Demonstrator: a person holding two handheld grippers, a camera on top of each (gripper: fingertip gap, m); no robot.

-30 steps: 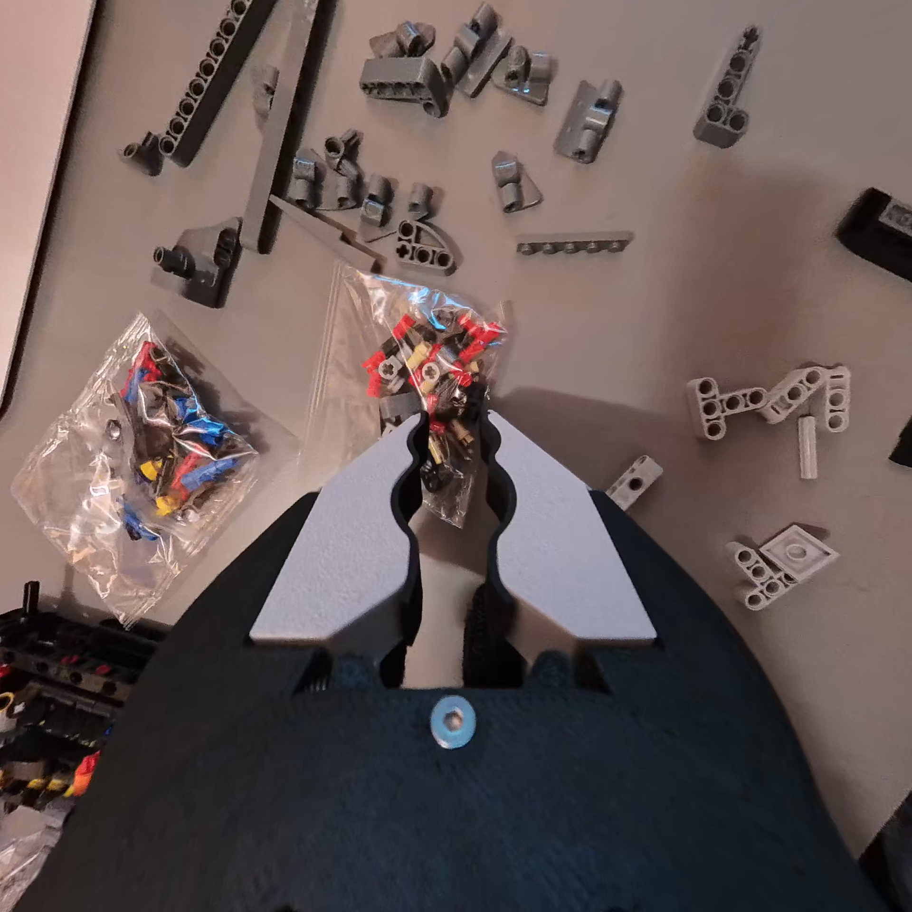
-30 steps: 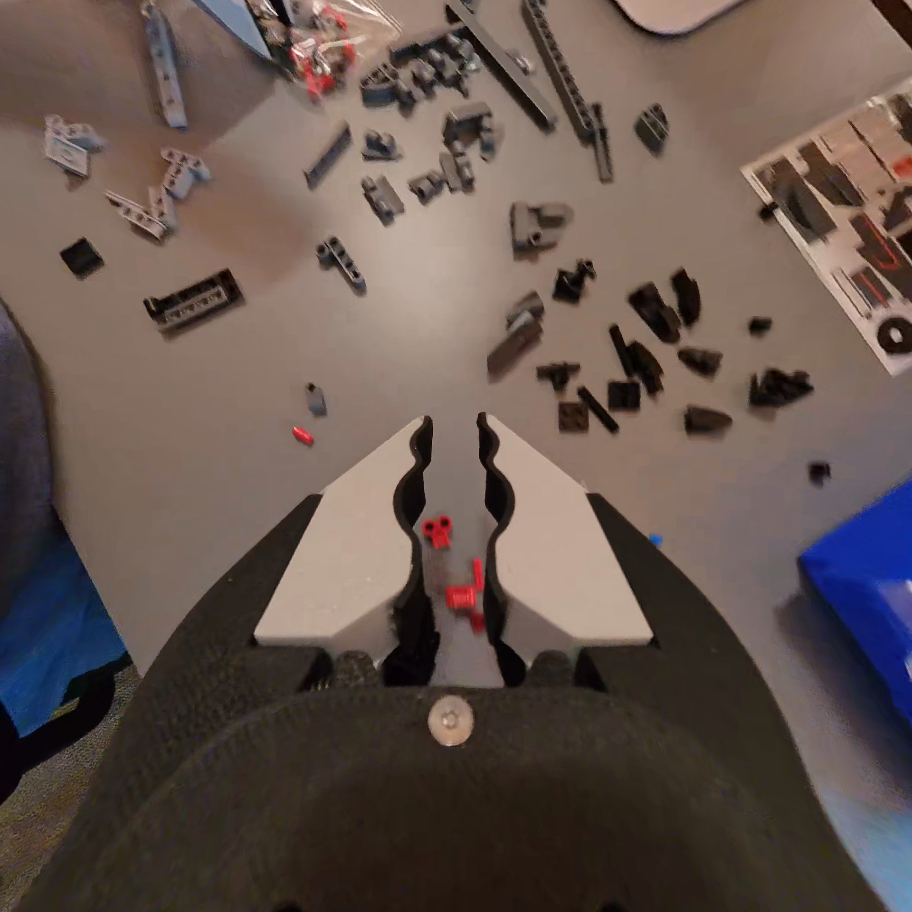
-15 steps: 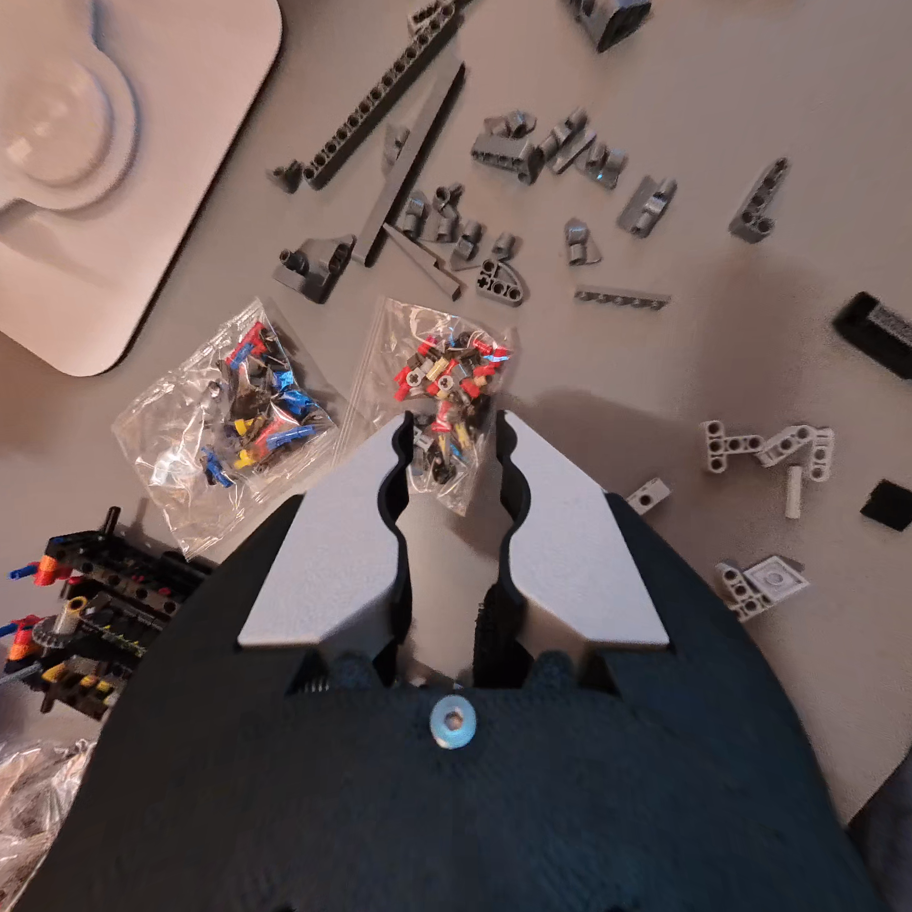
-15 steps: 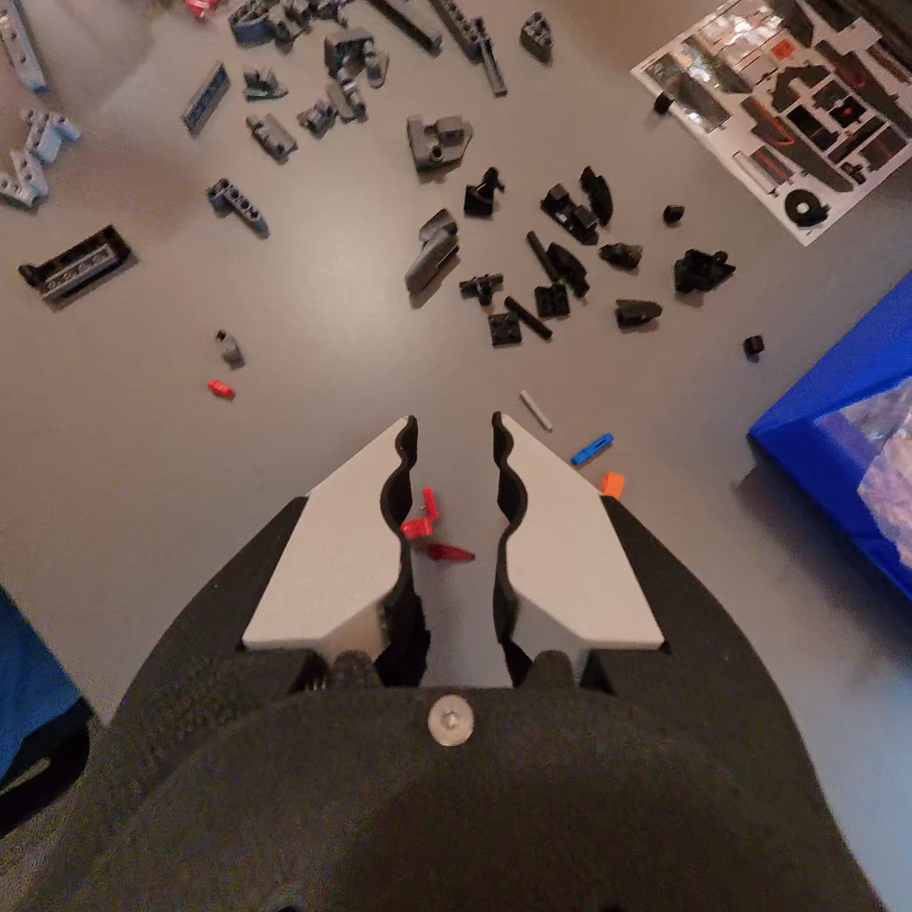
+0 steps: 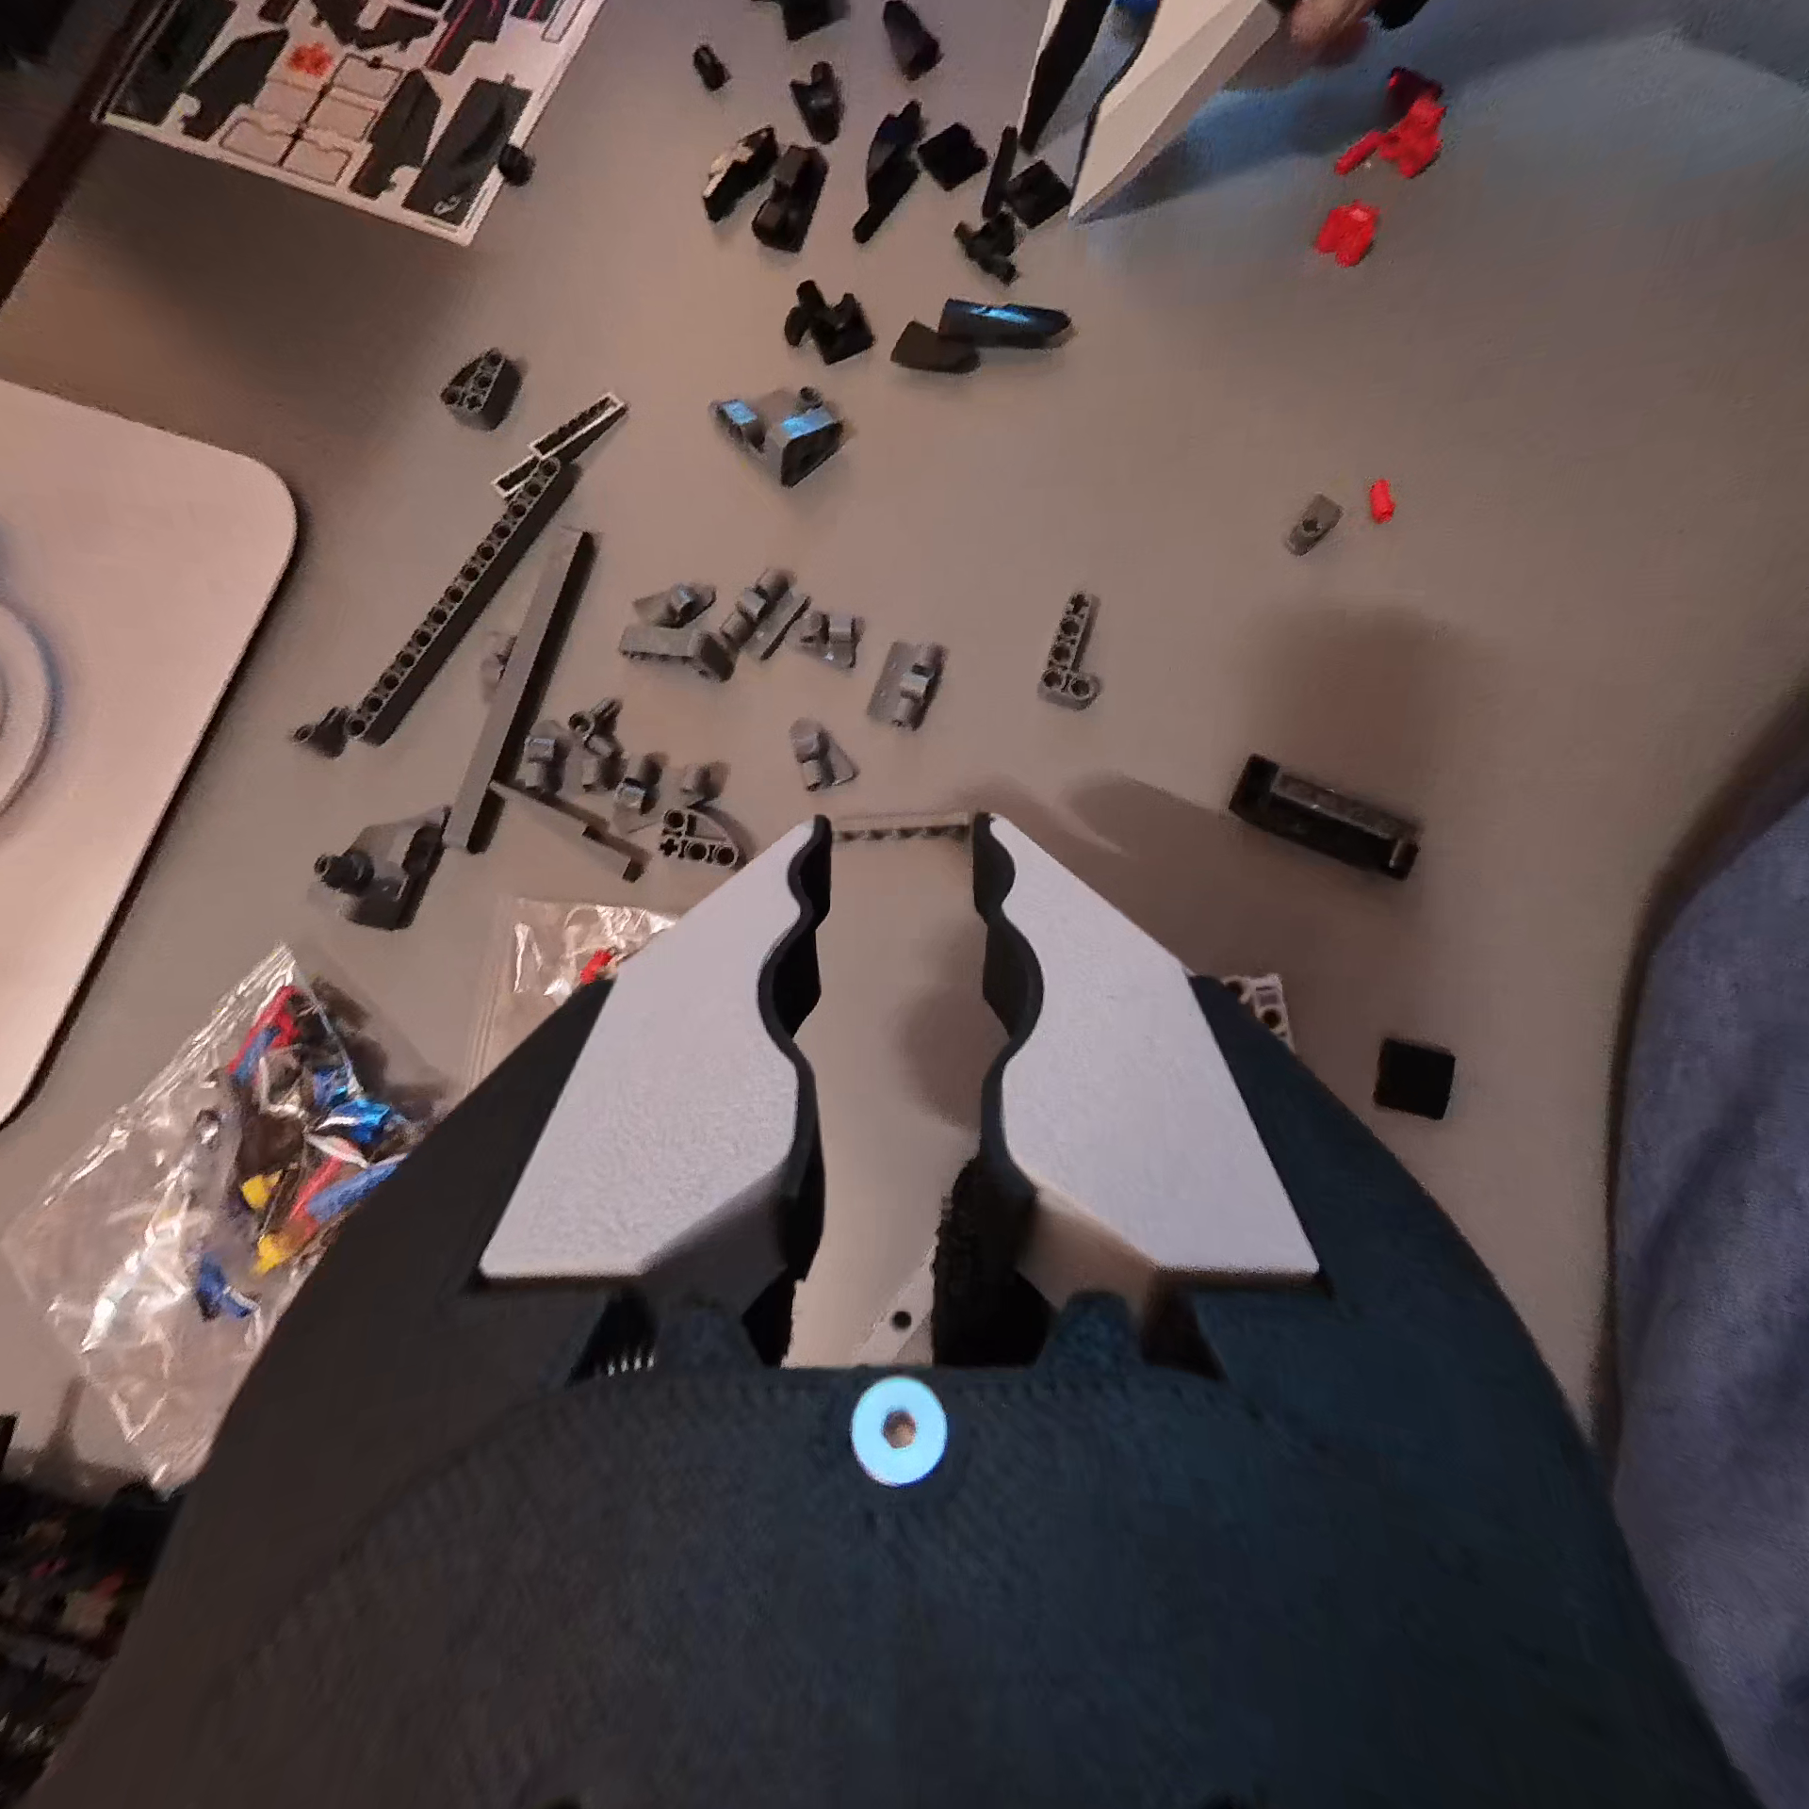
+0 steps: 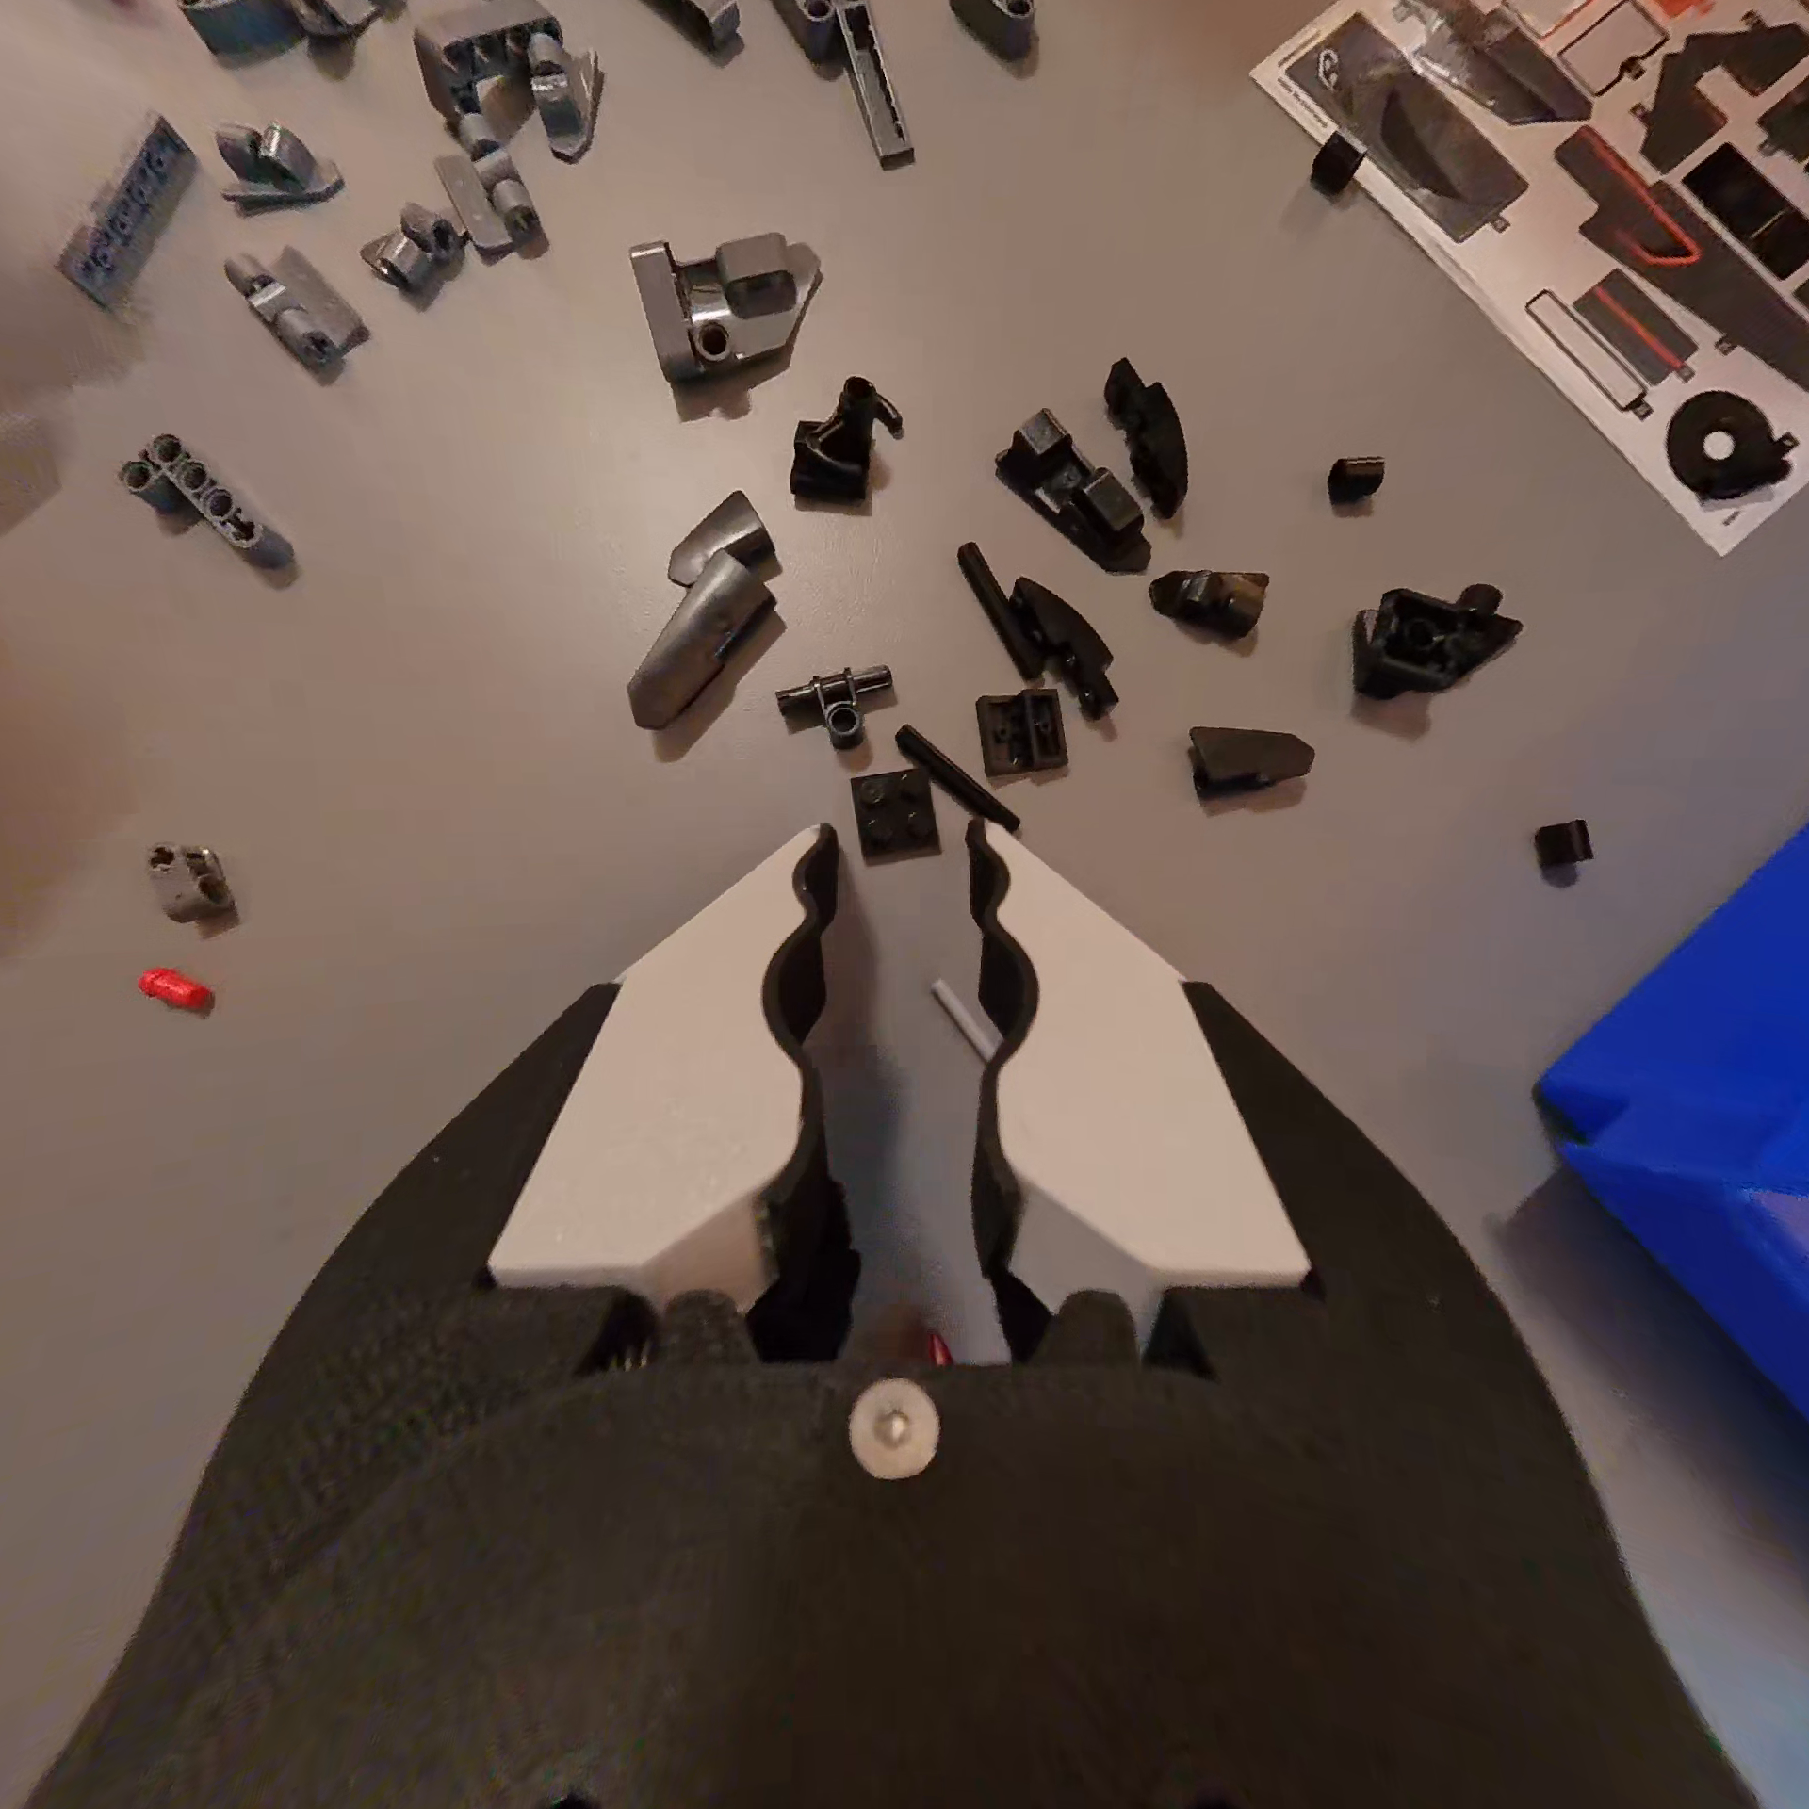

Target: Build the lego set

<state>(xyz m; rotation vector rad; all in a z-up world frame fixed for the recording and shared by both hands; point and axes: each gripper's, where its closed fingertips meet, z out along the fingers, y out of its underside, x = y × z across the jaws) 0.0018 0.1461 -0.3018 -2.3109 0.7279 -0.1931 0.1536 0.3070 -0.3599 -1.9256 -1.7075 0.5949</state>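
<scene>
Grey and matte, the counter [image 5: 1224, 411] is strewn with loose lego pieces sorted roughly by colour. Since half a second ago the left hand-held gripper [image 5: 901, 832] has swung away from the clear bag of red and yellow pins it hovered over; that bag [image 5: 558, 954] now peeks out beside its left finger, and a thin grey studded strip [image 5: 901, 830] lies just past its fingertips. Its jaws stand apart with nothing between them. The right hand-held gripper [image 6: 901, 832] has moved forward too: the red pieces that lay between its fingers are now almost hidden near its base, and its tips flank a small black square plate [image 6: 893, 812] with four studs, jaws apart and holding nothing. A second clear crinkled bag [image 5: 225, 1155] holds blue, yellow, red and black small parts. Dark grey pieces include a long beam with a row of holes [image 5: 450, 607] and a glossy chunky block with a round hole [image 6: 719, 303]. Black curved, shiny pieces [image 6: 1062, 626] cluster ahead of the right hand-held gripper, with a thin black rod [image 6: 954, 778] beside the plate. A sticker sheet [image 6: 1605, 235] with black shapes lies far right, a blue box [image 6: 1703, 1126] at the right edge, and a short red pin [image 6: 176, 987] off to the left.
</scene>
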